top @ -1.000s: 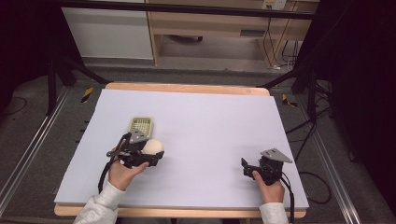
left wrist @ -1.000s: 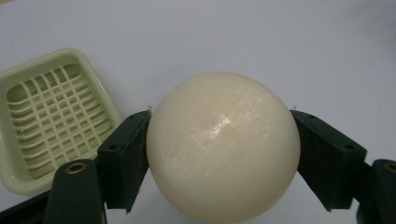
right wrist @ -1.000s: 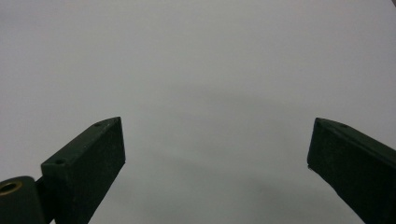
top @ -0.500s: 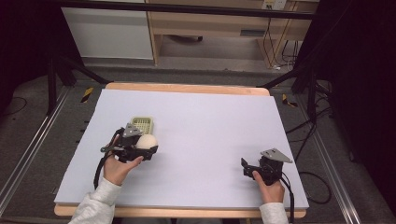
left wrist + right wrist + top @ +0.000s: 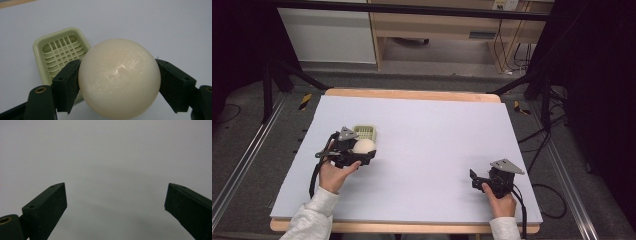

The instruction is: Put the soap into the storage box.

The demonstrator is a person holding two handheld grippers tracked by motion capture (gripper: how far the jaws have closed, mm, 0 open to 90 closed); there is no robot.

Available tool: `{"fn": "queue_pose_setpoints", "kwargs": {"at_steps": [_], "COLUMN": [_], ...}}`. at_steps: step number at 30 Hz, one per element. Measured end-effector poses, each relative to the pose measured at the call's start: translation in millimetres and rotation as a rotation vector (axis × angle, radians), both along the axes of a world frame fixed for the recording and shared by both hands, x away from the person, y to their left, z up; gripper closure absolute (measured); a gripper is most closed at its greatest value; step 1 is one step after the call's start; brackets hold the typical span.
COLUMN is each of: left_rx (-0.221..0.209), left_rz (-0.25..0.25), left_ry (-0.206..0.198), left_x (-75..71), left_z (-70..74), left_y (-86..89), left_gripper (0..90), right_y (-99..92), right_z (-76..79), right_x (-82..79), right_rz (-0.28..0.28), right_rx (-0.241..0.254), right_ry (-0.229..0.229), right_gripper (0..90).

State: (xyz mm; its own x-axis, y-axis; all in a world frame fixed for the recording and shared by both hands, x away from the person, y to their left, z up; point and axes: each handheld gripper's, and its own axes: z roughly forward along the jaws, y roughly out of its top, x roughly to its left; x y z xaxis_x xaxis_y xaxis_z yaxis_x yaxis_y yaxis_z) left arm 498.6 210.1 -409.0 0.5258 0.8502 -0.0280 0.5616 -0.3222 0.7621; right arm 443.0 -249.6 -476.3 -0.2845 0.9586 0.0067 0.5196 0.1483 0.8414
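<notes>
A cream-white ball (image 5: 119, 77) is clamped between the two black jaws of my left gripper (image 5: 362, 150), held just above the table. In the high view the cream-white ball (image 5: 363, 146) hangs at the near edge of a pale green slotted tray (image 5: 365, 132). From the left gripper view, the pale green tray (image 5: 60, 50) lies beyond and to the left of the ball, with nothing in it. My right gripper (image 5: 475, 181) rests low at the table's right front, jaws wide apart over bare white surface (image 5: 105, 170).
A white sheet (image 5: 437, 130) covers the wooden table. Black frame legs and cables (image 5: 532, 145) stand off the table's right side, and a rail (image 5: 242, 165) runs along the floor on the left. A wooden shelf unit (image 5: 437, 30) stands behind.
My left gripper has carried the ball to the left and a little away from me, up to the green tray's near edge. The right gripper has stayed put.
</notes>
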Motion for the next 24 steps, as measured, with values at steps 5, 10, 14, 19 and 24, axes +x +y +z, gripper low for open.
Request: {"fn": "queue_pose_setpoints", "kwargs": {"at_steps": [5,10,14,19,24], "left_rx": [0.008,0.014,0.006,0.0,0.002], "left_rz": [0.002,0.006,0.018,0.03,0.042], "left_ry": [0.005,0.011,0.002,-0.001,0.001], "left_x": [3.7,7.5,12.3,20.5,27.9], "left_z": [-0.9,-0.6,2.8,6.2,7.2], "left_y": [-0.5,0.9,2.8,4.7,4.8], "left_gripper": [24.1,24.1,24.2,24.2,24.1], "right_y": [-0.2,-0.4,-0.6,-0.3,0.2], "right_z": [0.4,0.3,0.1,-0.4,-0.5], "right_x": [-0.5,-0.6,-0.2,0.3,0.3], "right_rz": [-0.003,-0.003,-0.001,-0.002,-0.001], "right_rx": [0.004,0.004,0.001,-0.002,0.001], "right_ry": [0.0,0.0,0.001,0.001,0.002], "right_gripper": [4.6,4.6,4.6,4.6,4.6]}}
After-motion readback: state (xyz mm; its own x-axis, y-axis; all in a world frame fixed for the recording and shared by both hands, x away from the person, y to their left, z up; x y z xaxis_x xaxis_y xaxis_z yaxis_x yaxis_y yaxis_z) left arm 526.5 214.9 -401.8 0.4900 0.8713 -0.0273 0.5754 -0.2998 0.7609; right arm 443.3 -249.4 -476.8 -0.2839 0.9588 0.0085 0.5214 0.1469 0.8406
